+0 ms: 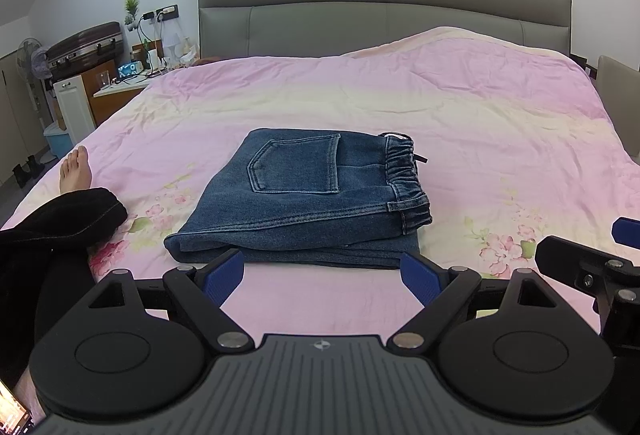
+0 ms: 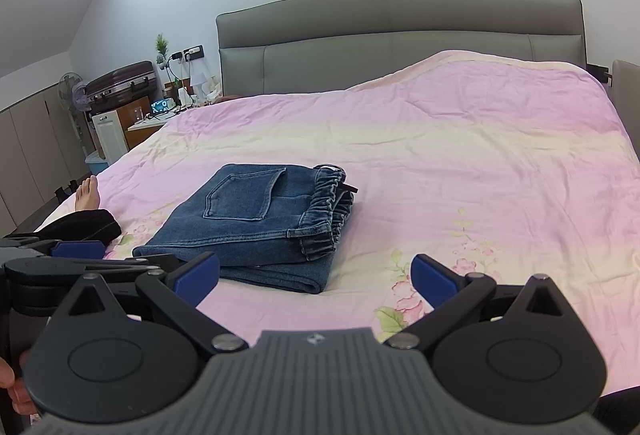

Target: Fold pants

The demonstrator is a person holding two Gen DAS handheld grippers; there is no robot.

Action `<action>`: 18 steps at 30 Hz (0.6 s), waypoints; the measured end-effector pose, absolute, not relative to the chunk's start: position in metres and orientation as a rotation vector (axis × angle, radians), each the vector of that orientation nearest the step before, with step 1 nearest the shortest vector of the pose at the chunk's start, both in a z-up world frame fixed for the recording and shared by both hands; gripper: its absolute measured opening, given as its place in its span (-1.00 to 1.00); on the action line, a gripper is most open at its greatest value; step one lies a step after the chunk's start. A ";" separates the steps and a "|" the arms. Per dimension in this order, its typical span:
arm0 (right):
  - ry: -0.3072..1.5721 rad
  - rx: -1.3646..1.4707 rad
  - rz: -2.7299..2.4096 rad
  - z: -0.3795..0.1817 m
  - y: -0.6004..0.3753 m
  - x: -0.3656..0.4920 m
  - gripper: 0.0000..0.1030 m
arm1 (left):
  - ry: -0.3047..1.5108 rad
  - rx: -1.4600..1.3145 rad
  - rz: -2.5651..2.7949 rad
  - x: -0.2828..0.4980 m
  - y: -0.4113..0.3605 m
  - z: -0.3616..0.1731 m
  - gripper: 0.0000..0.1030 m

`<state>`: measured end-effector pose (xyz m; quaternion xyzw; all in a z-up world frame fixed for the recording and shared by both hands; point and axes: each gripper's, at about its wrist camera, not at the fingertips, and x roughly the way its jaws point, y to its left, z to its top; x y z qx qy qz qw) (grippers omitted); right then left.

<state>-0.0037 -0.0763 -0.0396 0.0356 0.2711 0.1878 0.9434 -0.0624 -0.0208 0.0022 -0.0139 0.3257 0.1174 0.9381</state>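
Blue denim pants (image 1: 304, 195) (image 2: 260, 223) lie folded in a compact stack on the pink floral bedspread (image 1: 460, 123) (image 2: 460, 163), back pocket up and elastic waistband to the right. My left gripper (image 1: 322, 277) hovers open just in front of the stack's near edge, nothing between its blue pads. My right gripper (image 2: 316, 277) is open too, pulled back to the right of the stack's near corner. Its dark frame with a blue pad shows at the right edge of the left wrist view. The left gripper's frame appears at the left of the right wrist view.
A person's leg in black trousers (image 1: 60, 219) (image 2: 80, 229) and bare foot (image 1: 74, 169) (image 2: 88, 193) rest on the bed left of the pants. A grey headboard (image 1: 384, 7) stands behind. A cluttered nightstand (image 1: 132, 75), a suitcase (image 1: 86, 45) and a fan (image 1: 32, 55) sit far left.
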 end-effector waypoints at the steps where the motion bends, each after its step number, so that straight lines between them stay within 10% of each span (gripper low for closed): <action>1: 0.552 0.071 0.385 -0.040 -0.076 -0.004 0.91 | 0.665 -0.029 0.239 -0.062 -0.020 0.002 1.00; 18: 0.551 0.062 0.389 -0.039 -0.076 -0.007 0.91 | 0.664 -0.029 0.246 -0.064 -0.021 0.003 0.99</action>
